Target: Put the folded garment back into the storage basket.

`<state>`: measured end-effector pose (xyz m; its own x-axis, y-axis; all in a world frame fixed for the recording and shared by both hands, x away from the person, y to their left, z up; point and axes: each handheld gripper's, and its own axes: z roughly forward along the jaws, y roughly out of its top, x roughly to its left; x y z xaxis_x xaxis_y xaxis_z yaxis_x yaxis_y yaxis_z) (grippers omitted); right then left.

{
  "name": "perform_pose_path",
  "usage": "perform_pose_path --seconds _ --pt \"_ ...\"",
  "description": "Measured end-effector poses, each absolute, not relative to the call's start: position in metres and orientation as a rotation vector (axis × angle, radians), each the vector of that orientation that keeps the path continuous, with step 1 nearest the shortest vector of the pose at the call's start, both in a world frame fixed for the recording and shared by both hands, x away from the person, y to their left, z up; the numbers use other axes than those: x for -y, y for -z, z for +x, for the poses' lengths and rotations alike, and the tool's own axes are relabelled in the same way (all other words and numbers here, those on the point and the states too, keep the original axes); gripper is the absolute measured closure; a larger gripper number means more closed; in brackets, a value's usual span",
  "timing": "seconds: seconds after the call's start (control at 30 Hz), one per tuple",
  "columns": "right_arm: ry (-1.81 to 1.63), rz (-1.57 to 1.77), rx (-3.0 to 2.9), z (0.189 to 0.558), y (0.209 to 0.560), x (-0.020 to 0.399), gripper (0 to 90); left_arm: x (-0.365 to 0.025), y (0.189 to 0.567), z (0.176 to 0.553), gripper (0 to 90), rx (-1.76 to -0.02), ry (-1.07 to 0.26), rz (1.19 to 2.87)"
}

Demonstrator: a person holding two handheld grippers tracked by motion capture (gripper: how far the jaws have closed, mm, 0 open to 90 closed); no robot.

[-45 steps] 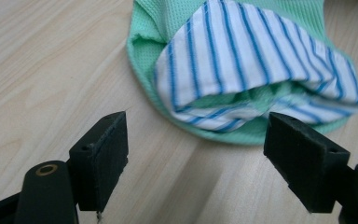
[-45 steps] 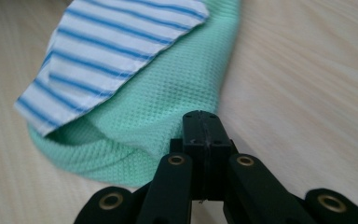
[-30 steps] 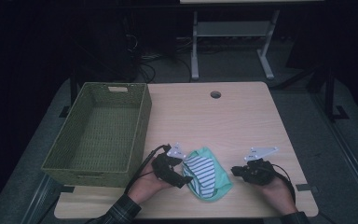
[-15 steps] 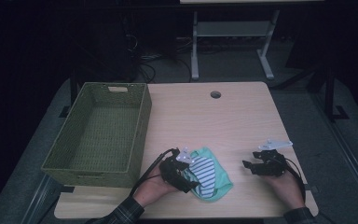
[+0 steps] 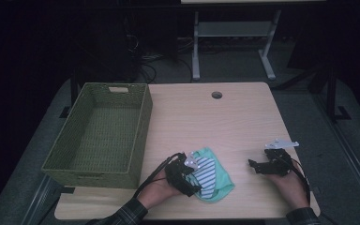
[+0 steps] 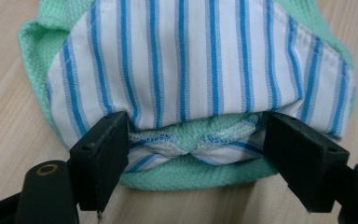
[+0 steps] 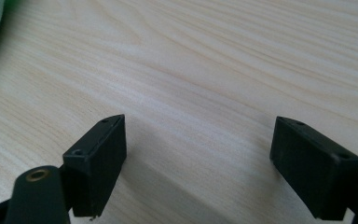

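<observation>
Straddling the near-left edge of the folded garment (image 6: 200, 79), the left gripper (image 6: 196, 154) stands with its jaws wide apart, the cloth's bunched fold between them but not yet pinched. The garment, mint green with a white blue-striped panel, lies on the tabletop (image 5: 206, 122) near its near edge, just right of the woven green basket (image 5: 98, 131), which stands at the left. The right gripper (image 7: 198, 158) hovers over bare wood well to the right of the cloth; its jaws have just been opening and nothing lies between them. Judged from this layout, the step in hand is the left-hand grasp of the garment. The next move probably calls for closing those jaws on the fold, then lifting leftward over the basket's rim.
</observation>
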<state>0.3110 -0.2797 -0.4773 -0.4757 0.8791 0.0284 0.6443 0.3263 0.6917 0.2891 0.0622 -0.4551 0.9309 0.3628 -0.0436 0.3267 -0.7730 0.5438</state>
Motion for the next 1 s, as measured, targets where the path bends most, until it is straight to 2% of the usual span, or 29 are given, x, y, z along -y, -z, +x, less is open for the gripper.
perform_pose_path --seconds 0.2,0.33,0.57,0.83,1.0 --pt "-0.945 1.343 -2.233 0.3106 0.4793 0.2803 16.2 -0.0621 0.4553 0.2886 22.3 -0.485 -0.097 2.529" --pt "-0.969 1.330 -2.215 0.3099 0.4818 0.2812 14.7 -0.0601 0.4538 0.2885 26.2 -0.494 -0.127 2.548" --pt "-0.969 1.333 -2.212 0.3099 0.4822 0.2811 13.9 -0.0610 0.4504 0.2915 41.6 -0.492 -0.125 2.564" --pt "-0.966 1.340 -2.209 0.3100 0.4822 0.2810 13.5 -0.0641 0.4476 0.2970 66.5 -0.476 -0.112 2.579" --pt "-0.966 1.340 -2.209 0.3100 0.4822 0.2810 13.5 -0.0632 0.4468 0.2984 73.7 -0.483 -0.110 2.586"
